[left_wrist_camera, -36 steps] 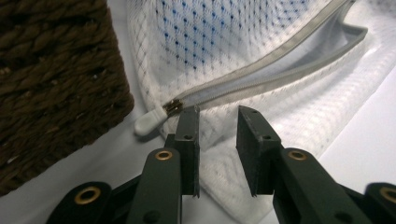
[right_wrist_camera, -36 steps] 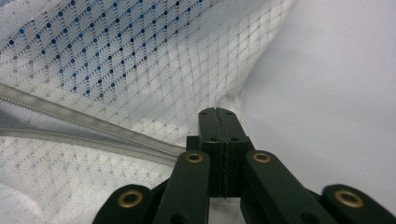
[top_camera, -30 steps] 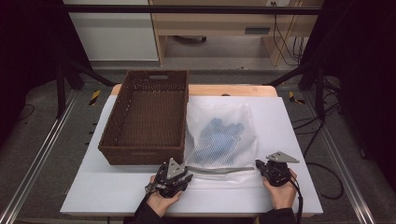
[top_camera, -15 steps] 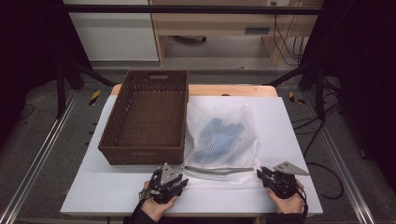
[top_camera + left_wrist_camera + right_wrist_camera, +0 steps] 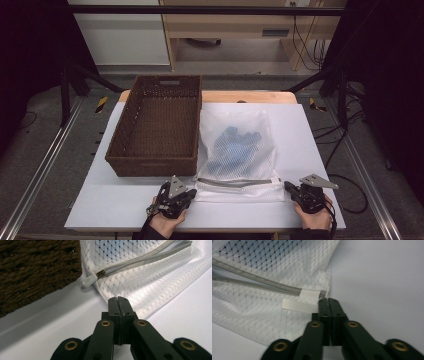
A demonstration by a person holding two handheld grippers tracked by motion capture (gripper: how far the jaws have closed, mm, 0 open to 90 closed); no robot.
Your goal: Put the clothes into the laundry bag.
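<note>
Lab recording bay: white table [image 5: 125,210] inside metal frame rails [image 5: 45,165], loose cables [image 5: 305,45], black curtains [image 5: 30,55].

Lighting: overhead light is falling evenly on the white table [image 5: 125,210]; surroundings are sinking into near-black. Shadows: the basket [image 5: 155,125] is casting a soft one in the left gripper view. Focus: near jaws are blurring in both gripper views; mesh bag [image 5: 274,262] is softening toward the edges. High view is looking slightly grainy.
</note>
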